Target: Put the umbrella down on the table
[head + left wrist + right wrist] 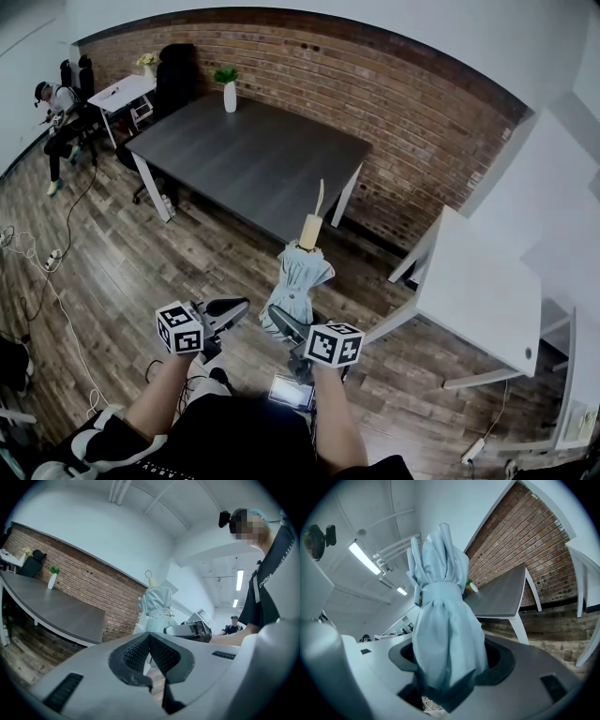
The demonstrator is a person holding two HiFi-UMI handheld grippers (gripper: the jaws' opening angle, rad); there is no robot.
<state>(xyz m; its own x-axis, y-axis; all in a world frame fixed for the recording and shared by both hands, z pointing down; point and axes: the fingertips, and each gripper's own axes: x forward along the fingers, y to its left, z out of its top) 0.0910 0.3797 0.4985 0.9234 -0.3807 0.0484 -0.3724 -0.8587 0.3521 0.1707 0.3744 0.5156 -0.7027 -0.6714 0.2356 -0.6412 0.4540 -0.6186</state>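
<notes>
Ops: Dark table [253, 159] sat well ahead of my right claw [450, 670], with bare wood floor between. That claw was clamped low on the folded umbrella [443, 620], wooden end pointing up and away from it.
Lead: Left claw [149, 651]?
Ops: Closed on nothing, just beside the right one. My plan was to carry over the tabletop, tilt flat, lower until it rests, then release.
Lead: Obstacles?
Ops: Vase [230, 95] at the far edge. White desk [478, 291] off the claw's right. Cable [56, 281] on the floor, far left.
</notes>
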